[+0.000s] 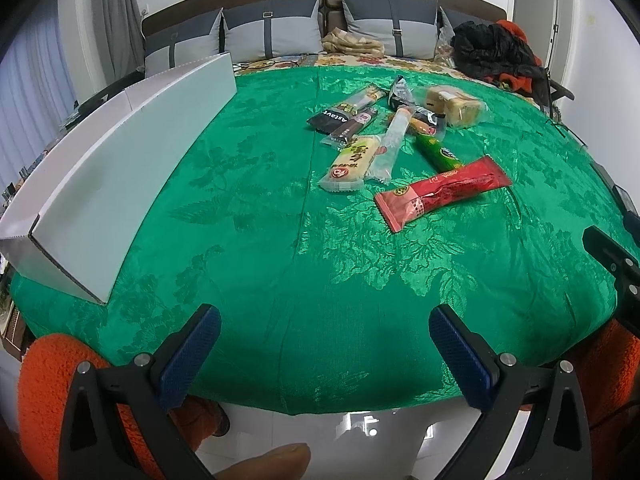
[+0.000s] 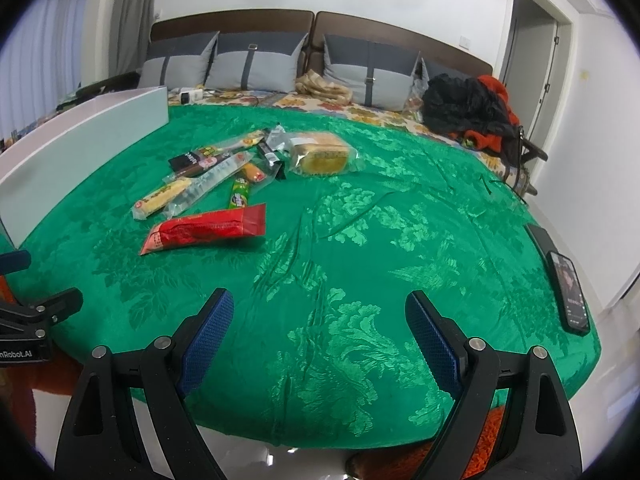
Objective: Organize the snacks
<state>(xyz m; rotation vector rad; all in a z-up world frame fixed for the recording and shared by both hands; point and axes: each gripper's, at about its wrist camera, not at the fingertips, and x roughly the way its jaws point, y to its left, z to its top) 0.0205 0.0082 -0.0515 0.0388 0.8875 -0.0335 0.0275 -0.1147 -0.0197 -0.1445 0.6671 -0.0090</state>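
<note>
Several wrapped snacks lie in a loose pile on the green tablecloth (image 1: 280, 260). Nearest is a red packet (image 1: 442, 192) (image 2: 206, 229). Behind it lie a yellow wafer pack (image 1: 352, 162) (image 2: 160, 198), a clear long packet (image 1: 390, 146), a green stick (image 1: 438, 152) (image 2: 239, 194), dark bars (image 1: 340, 118) and a bagged cake (image 1: 456, 106) (image 2: 320, 156). A long white box (image 1: 120, 160) (image 2: 80, 148) stands open along the left. My left gripper (image 1: 324, 320) is open over the table's near edge, holding nothing. My right gripper (image 2: 320, 304) is open too, well short of the snacks.
A black phone (image 2: 570, 290) lies at the table's right edge. Behind the table stands a sofa with grey cushions (image 1: 276, 28) and a heap of black and orange clothing (image 1: 500, 52). An orange fleece sleeve (image 1: 48, 380) shows at lower left. A doorway (image 2: 532, 40) is at far right.
</note>
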